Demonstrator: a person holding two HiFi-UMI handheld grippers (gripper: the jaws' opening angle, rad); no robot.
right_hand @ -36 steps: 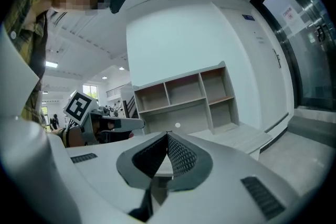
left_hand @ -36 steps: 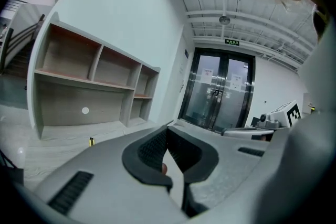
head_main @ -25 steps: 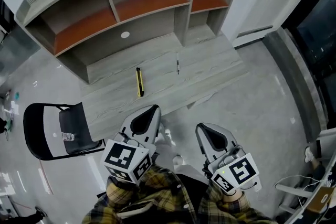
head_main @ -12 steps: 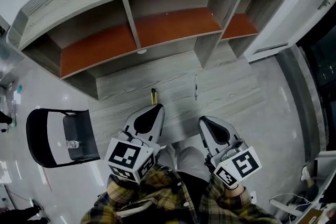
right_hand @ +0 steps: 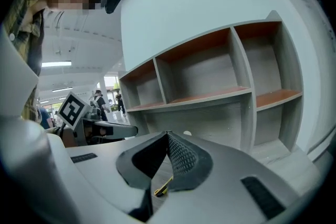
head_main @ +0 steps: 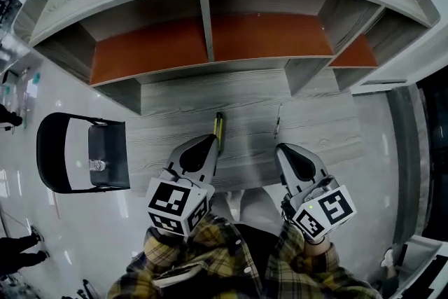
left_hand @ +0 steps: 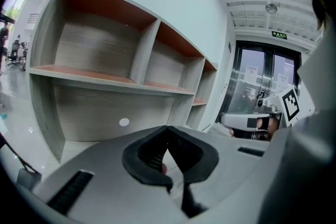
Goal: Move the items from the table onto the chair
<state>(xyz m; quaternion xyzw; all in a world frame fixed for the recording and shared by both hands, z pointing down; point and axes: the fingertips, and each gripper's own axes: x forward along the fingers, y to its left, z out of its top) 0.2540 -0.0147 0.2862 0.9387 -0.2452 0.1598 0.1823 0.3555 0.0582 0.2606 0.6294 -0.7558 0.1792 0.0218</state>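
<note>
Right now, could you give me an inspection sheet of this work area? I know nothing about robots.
Surface: a grey wooden desk with a shelf unit at its back; the shelves are bare.
Job's things: a yellow tool and a pen lie on the desk. The chair stands to the desk's left, with a small clear item on its seat.
Clutter: nothing seen.
Grippers: the left gripper and right gripper are both shut and empty, near the desk's front edge.
Cables: nothing seen.
Surroundings: a glossy floor; people stand far off at the left.
</note>
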